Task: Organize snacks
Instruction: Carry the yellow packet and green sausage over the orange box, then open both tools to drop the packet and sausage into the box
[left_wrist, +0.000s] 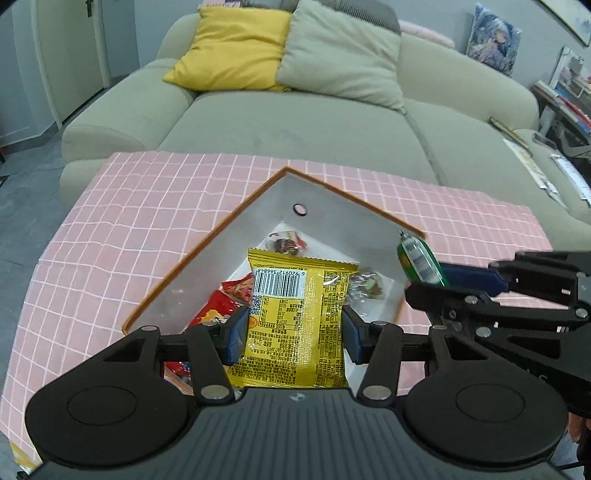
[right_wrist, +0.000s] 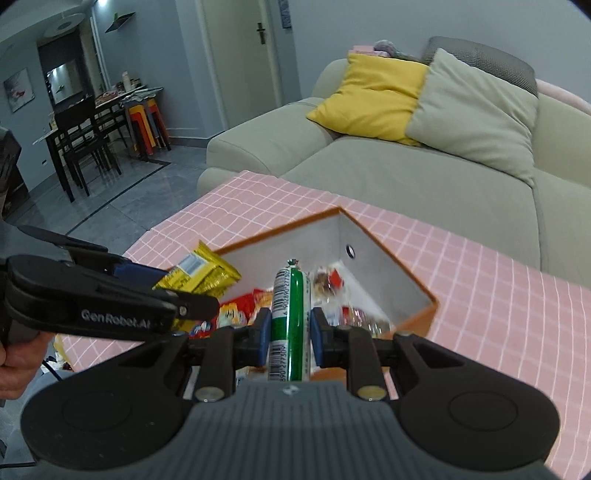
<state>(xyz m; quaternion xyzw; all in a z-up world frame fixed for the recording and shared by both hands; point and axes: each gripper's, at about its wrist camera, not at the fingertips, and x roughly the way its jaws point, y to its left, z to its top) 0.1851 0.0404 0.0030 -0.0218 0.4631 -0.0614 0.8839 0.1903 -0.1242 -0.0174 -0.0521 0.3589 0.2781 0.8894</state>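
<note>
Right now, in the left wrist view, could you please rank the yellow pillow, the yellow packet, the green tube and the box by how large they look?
1. Box
2. Yellow pillow and yellow packet: look alike; the packet is much nearer the camera, so unranked
3. Green tube, partly hidden

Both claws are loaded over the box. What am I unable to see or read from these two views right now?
- Box floor, left wrist view: mostly covered by the yellow packet in the left claw.
- Loose snacks in the box, right wrist view: blurred, kinds unreadable; the green tube in the right claw hides some.
- Near corner of the box: blocked by the claw bodies in both views.
- Yellow packet's front: only its back shows.
</note>
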